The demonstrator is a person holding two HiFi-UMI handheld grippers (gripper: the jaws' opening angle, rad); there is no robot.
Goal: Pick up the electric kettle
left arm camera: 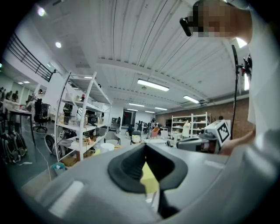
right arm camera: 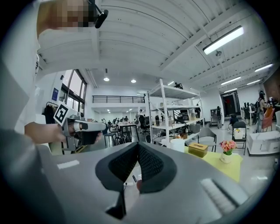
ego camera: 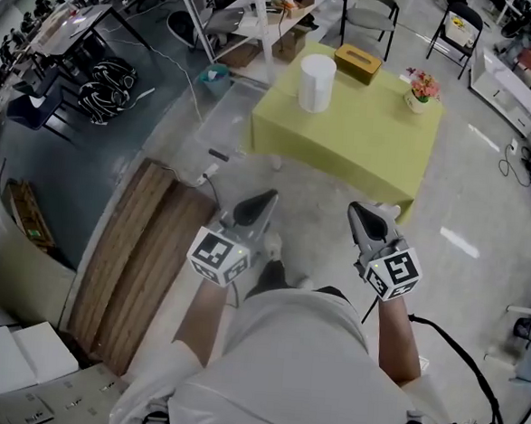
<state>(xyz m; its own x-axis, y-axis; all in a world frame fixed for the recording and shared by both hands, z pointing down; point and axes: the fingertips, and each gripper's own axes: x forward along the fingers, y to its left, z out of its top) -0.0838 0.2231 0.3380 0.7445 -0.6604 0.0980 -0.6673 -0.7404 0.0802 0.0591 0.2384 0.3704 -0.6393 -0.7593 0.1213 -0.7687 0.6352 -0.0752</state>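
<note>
Head view: I'm holding the left gripper and right gripper just short of the yellow table, both with jaws pinched together and empty. The white kettle stands at the table's far edge.

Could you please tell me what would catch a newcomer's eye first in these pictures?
The yellow-green table in the middle of the floor stands out, bearing a white kettle, a tissue box and a flower pot. Nearer the person, the left gripper and right gripper are held side by side, both shut and empty, pointing toward the table.
</note>
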